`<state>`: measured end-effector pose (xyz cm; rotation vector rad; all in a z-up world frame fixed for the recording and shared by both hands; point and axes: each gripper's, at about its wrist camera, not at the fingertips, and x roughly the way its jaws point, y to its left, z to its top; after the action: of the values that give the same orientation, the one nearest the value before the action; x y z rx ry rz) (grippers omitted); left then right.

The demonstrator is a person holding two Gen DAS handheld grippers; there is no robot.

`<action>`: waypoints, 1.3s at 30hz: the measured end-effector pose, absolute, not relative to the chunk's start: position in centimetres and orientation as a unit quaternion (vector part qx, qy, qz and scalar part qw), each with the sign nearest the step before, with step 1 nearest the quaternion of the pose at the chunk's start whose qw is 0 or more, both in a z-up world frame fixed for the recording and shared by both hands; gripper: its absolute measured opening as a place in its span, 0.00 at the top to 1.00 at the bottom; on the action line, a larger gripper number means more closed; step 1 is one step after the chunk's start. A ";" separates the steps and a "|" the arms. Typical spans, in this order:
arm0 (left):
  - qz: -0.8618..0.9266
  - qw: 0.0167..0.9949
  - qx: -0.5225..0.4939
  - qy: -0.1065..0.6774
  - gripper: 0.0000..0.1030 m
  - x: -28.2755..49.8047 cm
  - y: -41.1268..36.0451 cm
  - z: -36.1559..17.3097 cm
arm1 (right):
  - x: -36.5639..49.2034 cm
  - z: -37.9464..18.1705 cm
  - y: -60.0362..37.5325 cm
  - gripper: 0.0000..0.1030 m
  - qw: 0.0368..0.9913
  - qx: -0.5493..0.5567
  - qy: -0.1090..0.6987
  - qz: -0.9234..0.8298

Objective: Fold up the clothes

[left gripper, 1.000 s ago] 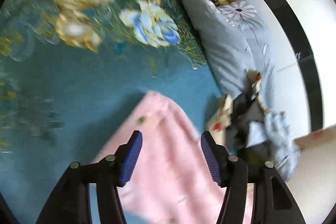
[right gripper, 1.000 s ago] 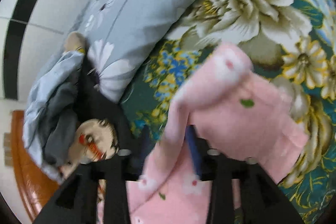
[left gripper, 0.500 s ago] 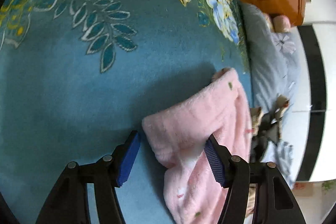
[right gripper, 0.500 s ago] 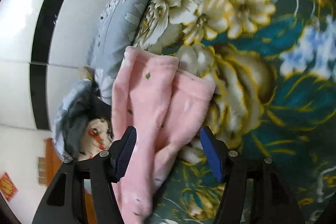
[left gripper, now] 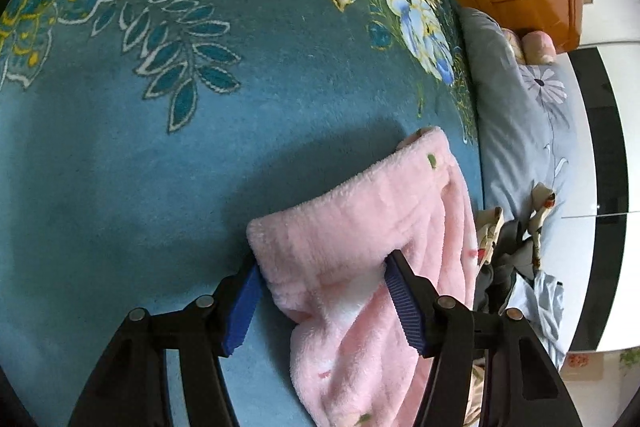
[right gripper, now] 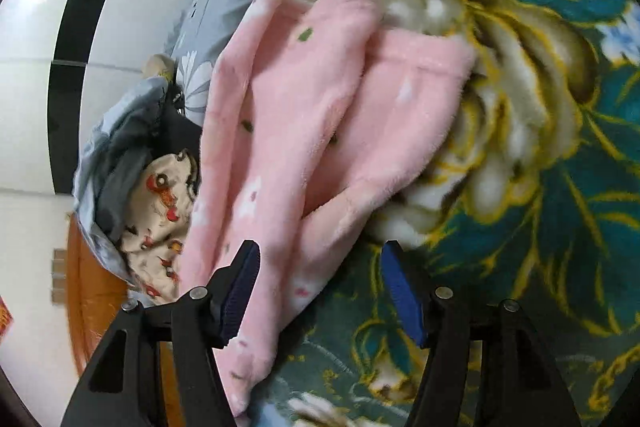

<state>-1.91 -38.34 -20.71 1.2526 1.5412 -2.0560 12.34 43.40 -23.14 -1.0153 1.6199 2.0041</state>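
Both jaws are held wide, gripping nothing: left gripper [left gripper: 324,301] and right gripper [right gripper: 320,287] straddle the fluffy pink fleece garment [left gripper: 360,227] on the teal floral blanket [left gripper: 160,147]; crumpled grey and cartoon-print clothes [right gripper: 152,167] are heaped just beside the garment.

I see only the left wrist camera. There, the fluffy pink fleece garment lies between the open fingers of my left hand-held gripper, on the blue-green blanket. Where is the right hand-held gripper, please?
Observer: The right hand-held gripper is open over the other end of the fluffy pink fleece garment. The cloth lies between its blue pads and is not clamped.
Operator: How does the garment lie at that end?
Observer: Two long pink parts lie side by side and point away from the gripper. The right one is shorter, and its end rests on a large cream flower in the blue-green blanket.
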 end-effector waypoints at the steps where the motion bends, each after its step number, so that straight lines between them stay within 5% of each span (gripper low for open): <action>1: -0.711 0.140 0.434 0.535 0.38 -2.1 -38.3 -20.7 | 12.0 -23.2 43.7 0.37 0.188 -0.349 0.575 0.716; 5: -0.704 0.141 0.435 0.543 0.40 -2.4 -38.2 -20.6 | 10.8 -23.6 44.9 0.37 0.233 -0.317 0.581 0.712; 8: -0.693 0.153 0.439 0.551 0.64 -2.6 -38.4 -20.8 | 10.1 -23.8 45.4 0.40 0.264 -0.299 0.607 0.688; 9: -0.688 0.157 0.441 0.554 0.72 -2.6 -38.5 -20.8 | 9.8 -23.8 45.6 0.56 0.270 -0.302 0.610 0.681; 10: -0.684 0.162 0.443 0.557 0.76 -2.6 -38.7 -20.7 | 9.4 -23.7 45.8 0.83 0.274 -0.314 0.608 0.676; 17: -0.767 0.096 0.422 0.473 0.91 -4.4 -39.4 -11.4 | 7.4 -16.8 45.8 0.86 0.227 -0.321 0.549 0.737; 22: -0.818 0.051 0.381 0.428 0.91 -0.8 -41.3 -5.3 | 10.4 -10.5 44.8 0.86 0.146 -0.272 0.514 0.800; 31: -0.735 0.153 0.488 0.445 0.91 5.8 -46.4 -17.9 | 19.7 -20.7 42.7 0.86 0.212 -0.382 0.540 0.720; 39: -0.748 0.136 0.472 0.446 0.83 6.4 -46.4 -15.3 | 21.2 -20.5 43.1 0.73 0.206 -0.387 0.551 0.710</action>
<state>6.38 -46.39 -15.34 1.3679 1.2923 -2.1645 21.20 43.15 -20.52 -1.0793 1.5358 1.9788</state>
